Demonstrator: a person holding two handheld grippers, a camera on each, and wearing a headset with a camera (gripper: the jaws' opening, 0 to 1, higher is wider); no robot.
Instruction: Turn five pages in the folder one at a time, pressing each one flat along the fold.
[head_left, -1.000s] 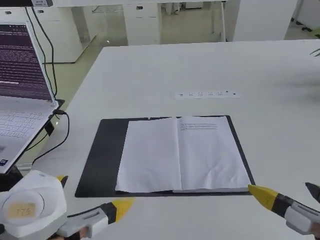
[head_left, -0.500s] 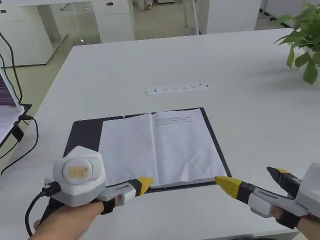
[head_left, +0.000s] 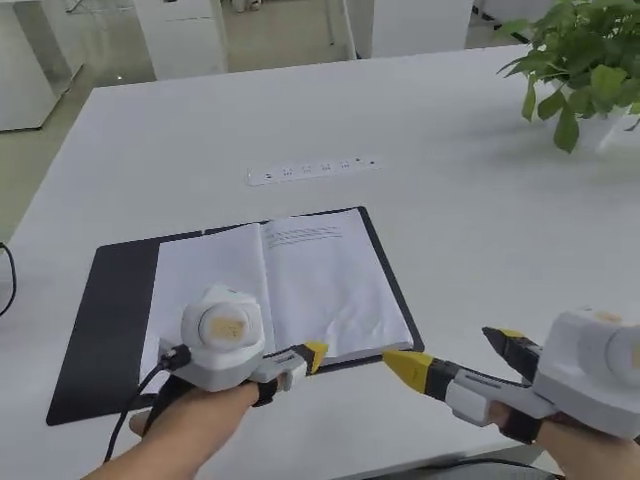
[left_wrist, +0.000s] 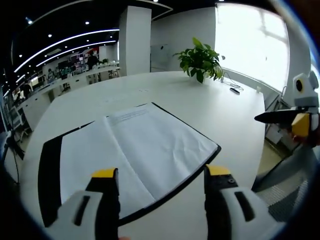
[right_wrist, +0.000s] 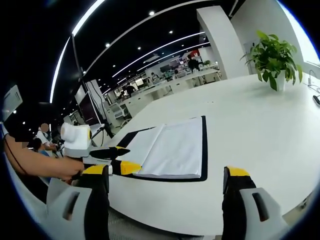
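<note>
White table (head_left: 450, 150) bears the open folder (head_left: 300, 280); left gripper (left_wrist: 161, 172) and right gripper (right_wrist: 165, 170) gape empty

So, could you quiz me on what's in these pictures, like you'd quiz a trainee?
1. True or false: the folder lies shut.
2. In the head view, what stands at the far right of the table? A laptop, B potted plant, C mug.
3. Fill in: the jaws of the left gripper and the right gripper are both ___, holding nothing.
Key: 1 false; 2 B; 3 open.
</note>
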